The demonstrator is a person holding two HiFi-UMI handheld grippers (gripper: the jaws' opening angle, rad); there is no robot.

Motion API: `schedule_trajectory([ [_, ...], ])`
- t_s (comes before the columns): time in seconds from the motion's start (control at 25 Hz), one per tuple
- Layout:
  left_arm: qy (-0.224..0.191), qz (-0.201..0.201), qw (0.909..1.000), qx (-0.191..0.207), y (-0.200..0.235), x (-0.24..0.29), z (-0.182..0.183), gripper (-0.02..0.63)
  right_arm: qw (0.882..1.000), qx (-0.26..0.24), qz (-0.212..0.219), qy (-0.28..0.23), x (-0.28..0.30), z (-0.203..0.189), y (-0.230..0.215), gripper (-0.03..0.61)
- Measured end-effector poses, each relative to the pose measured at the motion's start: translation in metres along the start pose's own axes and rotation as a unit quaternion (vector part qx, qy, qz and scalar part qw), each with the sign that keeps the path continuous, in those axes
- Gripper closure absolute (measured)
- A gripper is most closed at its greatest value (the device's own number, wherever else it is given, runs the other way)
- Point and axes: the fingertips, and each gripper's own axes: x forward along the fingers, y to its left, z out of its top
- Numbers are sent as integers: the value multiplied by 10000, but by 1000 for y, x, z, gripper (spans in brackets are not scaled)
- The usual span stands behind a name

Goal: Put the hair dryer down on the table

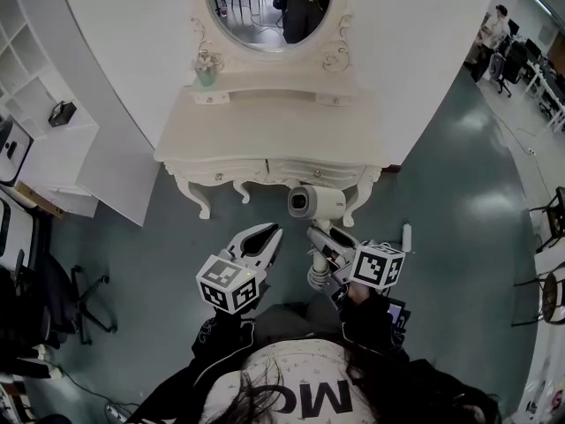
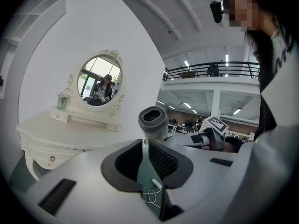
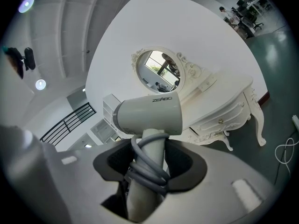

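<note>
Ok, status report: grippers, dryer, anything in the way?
Left gripper shut, empty. Right gripper shut on dryer handle. Dryer in air, short of table. Only a vase on its back shelf, left.

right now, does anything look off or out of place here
Nothing is spilled or damaged. One oddity: the hair dryer has its cord wound round the handle, so the right gripper clamps cord and handle together, which might make the grip uneven.

One hair dryer [image 1: 315, 203], two grippers — left gripper [image 1: 273, 230], right gripper [image 1: 317, 234] — one table [image 1: 265, 126], one mirror [image 1: 265, 7]
</note>
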Motion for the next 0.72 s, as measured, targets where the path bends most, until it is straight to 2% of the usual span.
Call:
schedule_trajectory([
  [0.44,-58,210,9996,-175,38,8,1,594,9999,-25,2,131,31,16,-11,365],
  [0.72,-99,477,9986,-203,68,43,13,594,9994,-7,98,338,65,45,-44,365],
])
